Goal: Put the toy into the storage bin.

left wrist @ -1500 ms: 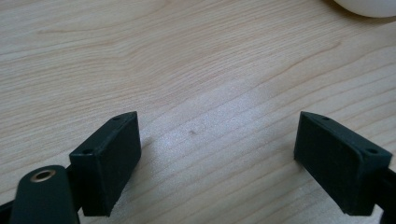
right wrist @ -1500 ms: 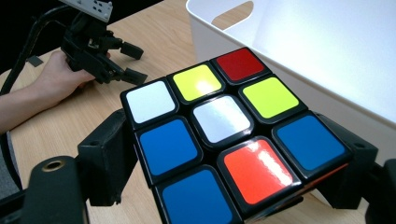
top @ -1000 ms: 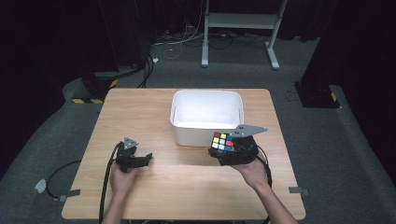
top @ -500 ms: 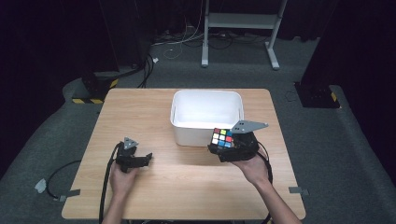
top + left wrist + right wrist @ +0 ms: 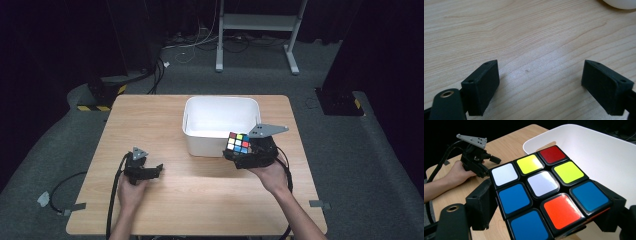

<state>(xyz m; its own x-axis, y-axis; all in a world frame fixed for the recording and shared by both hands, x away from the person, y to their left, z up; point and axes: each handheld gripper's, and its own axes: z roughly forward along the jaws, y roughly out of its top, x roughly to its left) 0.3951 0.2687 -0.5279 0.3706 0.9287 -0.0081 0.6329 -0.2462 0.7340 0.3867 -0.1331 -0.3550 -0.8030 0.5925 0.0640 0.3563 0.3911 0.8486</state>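
high view: cube [image 5: 238,142] pinched in right gripper [image 5: 239,150], at 5 o'clock of table [image 5: 150,120], just at near rim of bin [image 5: 220,120]
right gripper view: jaws clamp cube [image 5: 544,195] on two opposite sides, mixed colours on top face, bin [image 5: 599,152] open at 1 o'clock behind it
right gripper: pinching cube, held off the table
left gripper: spread, nothing between jaws; in left gripper view bare wood between them, gripper [image 5: 539,82] low over table [image 5: 524,37]
left hand: at 7 o'clock of table, well apart from cube, gripper [image 5: 145,167] idle
bin: white, looks empty, centre-right of table
risk 1: cube looks tilted in grip; loose pinch could let it twist or slip out short of bin
risk 2: cube sits close to bin wall; too low a carry likely knocks rim, shoves bin
risk 3: release too early probably drops cube on wood, rolls off near edge
surface: light wood, grain visible, matte
room: dark, grey carpet, cables on floor, white stand legs at 12 o'clock, yellow-black striped base at 10 o'clock
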